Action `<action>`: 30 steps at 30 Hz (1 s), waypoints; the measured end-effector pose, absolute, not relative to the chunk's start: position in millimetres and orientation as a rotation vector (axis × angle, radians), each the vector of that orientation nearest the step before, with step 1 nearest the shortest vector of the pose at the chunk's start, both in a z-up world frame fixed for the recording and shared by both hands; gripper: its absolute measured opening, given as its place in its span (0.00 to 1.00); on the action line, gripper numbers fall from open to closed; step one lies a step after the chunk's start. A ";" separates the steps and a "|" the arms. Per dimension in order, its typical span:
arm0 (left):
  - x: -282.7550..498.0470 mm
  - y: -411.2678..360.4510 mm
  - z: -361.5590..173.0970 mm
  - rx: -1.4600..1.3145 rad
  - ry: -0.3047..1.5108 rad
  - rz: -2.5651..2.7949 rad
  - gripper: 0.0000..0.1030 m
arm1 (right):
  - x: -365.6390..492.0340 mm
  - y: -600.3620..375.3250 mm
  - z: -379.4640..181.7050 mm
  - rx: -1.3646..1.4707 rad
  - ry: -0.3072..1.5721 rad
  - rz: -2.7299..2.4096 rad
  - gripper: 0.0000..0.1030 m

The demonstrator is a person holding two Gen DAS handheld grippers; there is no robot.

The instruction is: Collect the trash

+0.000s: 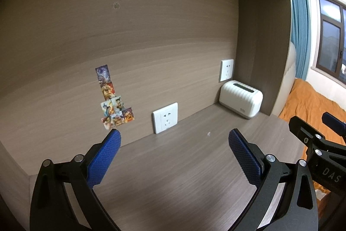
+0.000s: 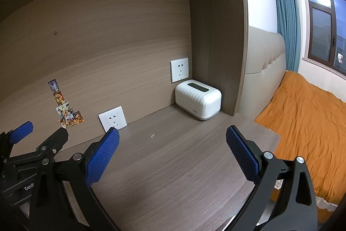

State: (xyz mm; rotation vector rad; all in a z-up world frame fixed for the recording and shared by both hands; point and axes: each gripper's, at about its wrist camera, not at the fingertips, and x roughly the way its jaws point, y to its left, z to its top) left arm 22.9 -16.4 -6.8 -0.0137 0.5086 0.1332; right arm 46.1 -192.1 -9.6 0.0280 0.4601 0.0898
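Wood-grain desk (image 1: pixel 173 177) under both your grippers. Stickers (image 1: pixel 114 101) on the back panel at left. Your left gripper (image 1: pixel 174 140) is spread wide, holding nothing; your right gripper (image 2: pixel 172 137) likewise, just beside it. Tiny pale scrap (image 1: pixel 208 133) lies on the desk ahead, between socket (image 1: pixel 165 117) and white box (image 1: pixel 241 99) in the corner.

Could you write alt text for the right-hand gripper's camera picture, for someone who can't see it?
An open gripper with blue pads hovers over a brown wooden desk, where a tiny pale scrap lies. Behind sit a white ribbed box, two wall sockets and colourful stickers; an orange bed is to the right.
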 end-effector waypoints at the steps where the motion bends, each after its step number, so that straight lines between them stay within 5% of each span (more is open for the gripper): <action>1: 22.2 -16.1 -6.4 -0.014 0.507 0.137 0.95 | 46.5 -191.1 -9.9 0.027 0.463 0.092 0.95; 30: 32.8 -6.7 -12.5 -0.013 0.523 0.137 0.95 | 48.2 -188.1 -11.6 0.031 0.472 0.106 0.95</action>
